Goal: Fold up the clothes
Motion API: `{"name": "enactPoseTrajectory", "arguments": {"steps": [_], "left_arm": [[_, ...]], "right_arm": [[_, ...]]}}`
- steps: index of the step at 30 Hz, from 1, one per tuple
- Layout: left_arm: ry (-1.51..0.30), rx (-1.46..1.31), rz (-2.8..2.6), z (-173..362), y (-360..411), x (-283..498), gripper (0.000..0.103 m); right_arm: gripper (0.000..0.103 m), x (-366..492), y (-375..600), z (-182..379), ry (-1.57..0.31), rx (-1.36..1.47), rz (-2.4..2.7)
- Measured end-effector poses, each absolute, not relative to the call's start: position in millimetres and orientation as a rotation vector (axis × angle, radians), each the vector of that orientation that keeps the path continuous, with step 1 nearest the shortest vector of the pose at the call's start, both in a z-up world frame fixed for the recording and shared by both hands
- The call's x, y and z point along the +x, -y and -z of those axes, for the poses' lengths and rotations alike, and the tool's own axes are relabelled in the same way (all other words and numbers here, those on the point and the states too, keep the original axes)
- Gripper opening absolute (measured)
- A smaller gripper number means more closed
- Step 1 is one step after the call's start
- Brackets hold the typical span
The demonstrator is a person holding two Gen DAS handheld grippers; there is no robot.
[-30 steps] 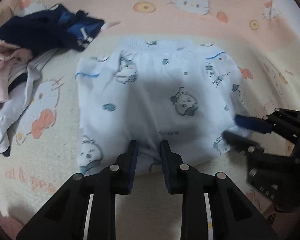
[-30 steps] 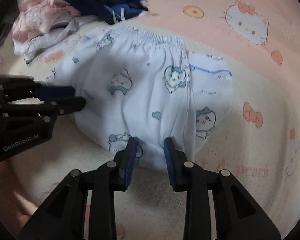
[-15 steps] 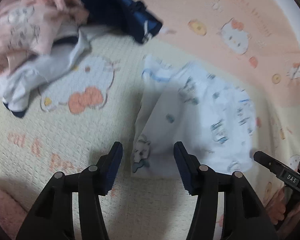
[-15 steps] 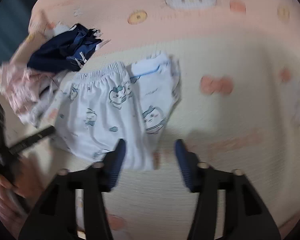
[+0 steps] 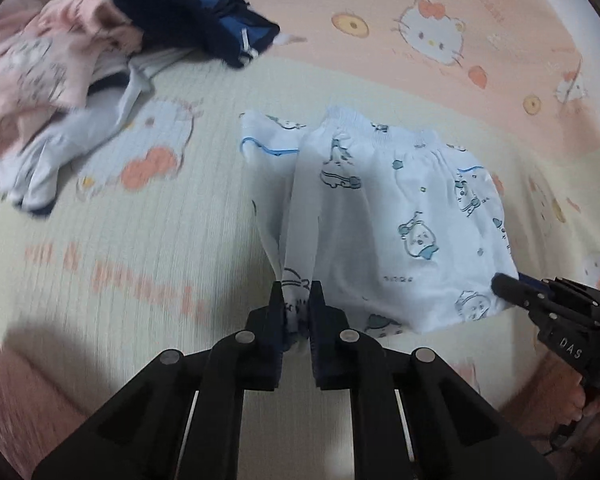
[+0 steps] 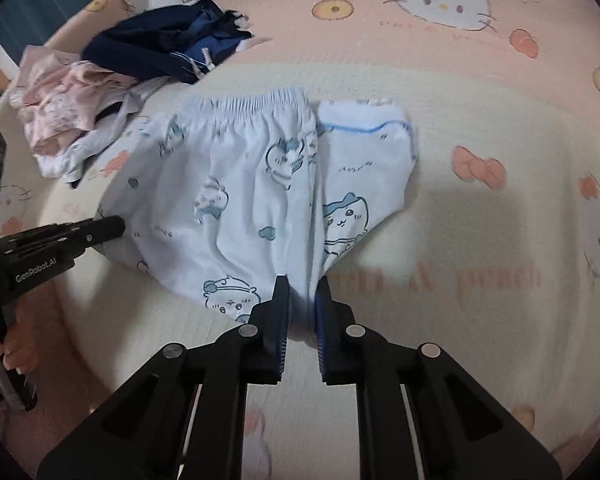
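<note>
pinching near hem corners of white cartoon-print cotton pants [image 5: 400,216] [image 6: 252,200]: left gripper [image 5: 296,312], right gripper [image 6: 302,308]; bare blanket [image 5: 140,240] flanks.

**What the views leave unclear**

The pink garment [image 5: 40,60] is smeared with blur and runs off the left edge. The bedsheet [image 5: 148,280] lettering is unreadable. The white shorts [image 6: 260,200] fabric is hidden between the right gripper [image 6: 302,308] jaws, and its underside cannot be seen.
</note>
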State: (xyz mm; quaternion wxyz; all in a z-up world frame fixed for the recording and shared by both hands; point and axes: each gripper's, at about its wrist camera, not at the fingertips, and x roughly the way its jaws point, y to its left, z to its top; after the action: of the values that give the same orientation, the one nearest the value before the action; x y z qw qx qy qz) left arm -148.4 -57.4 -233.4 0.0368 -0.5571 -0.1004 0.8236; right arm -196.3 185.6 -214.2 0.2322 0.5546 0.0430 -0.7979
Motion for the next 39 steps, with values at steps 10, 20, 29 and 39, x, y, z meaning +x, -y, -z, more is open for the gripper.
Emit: {"name": "enactPoseTrajectory", "arguments": {"steps": [10, 20, 29, 39], "left_arm": [[0.165, -1.783, -2.578, 228, 50, -110, 0.034], [0.023, -1.601, -2.446, 238, -9, -138, 0.036], [0.290, -1.733, -2.631, 237, 71, -142, 0.036], [0.081, -1.628, -2.530, 243, 15, -147, 0.036]], "right_arm": [[0.033, -104, -172, 218, -0.364, 1.634, 2.210], [0.035, -115, -147, 204, -0.283, 1.397, 2.344], [0.036, -129, -170, 224, -0.406, 1.586, 2.475], [0.040, -111, -143, 217, -0.358, 1.440, 2.340]]}}
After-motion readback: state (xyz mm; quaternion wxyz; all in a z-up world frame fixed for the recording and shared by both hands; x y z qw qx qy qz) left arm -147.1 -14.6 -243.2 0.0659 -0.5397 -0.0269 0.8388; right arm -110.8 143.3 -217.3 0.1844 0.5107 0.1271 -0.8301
